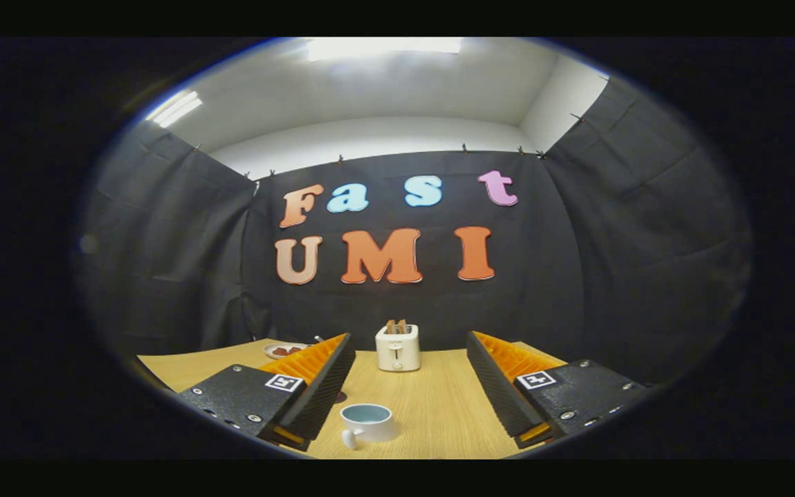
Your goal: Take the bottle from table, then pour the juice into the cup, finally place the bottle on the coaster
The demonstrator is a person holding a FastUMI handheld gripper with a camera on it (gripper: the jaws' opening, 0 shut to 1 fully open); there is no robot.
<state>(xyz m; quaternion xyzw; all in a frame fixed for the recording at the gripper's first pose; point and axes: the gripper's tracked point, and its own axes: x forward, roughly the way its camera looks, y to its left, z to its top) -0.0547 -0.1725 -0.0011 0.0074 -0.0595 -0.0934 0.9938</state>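
My gripper is open, its two fingers spread wide above the wooden table with nothing between them. A pale cup with a handle at its left stands on the table below and between the fingers, closer to the left finger. A small dark round thing, perhaps a coaster, peeks out beside the left finger, mostly hidden by it.
A white toaster with slices of toast in it stands at the far edge of the table, beyond the fingers. A white plate with something on it sits at the far left, partly behind the left finger. Black cloth walls close in the booth.
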